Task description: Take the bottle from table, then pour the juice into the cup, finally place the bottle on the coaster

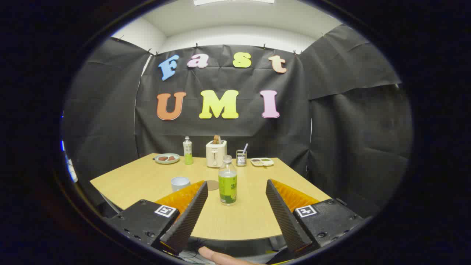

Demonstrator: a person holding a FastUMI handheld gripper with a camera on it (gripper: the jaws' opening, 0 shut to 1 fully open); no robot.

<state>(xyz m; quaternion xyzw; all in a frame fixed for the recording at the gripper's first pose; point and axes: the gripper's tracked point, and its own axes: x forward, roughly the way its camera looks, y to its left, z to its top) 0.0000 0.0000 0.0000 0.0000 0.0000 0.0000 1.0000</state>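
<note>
- The black two-finger gripper [235, 187] is hovering with fingers spread wide, gripping nothing.
- The clear plastic bottle with green label [227, 180] is standing upright mid-tabletop, between and just beyond the fingertips.
- The pale blue cup [180, 183] is sitting toward the wooden tabletop's [140, 180] left edge; the round brown coaster [212, 184] is lying between cup and bottle.
</note>
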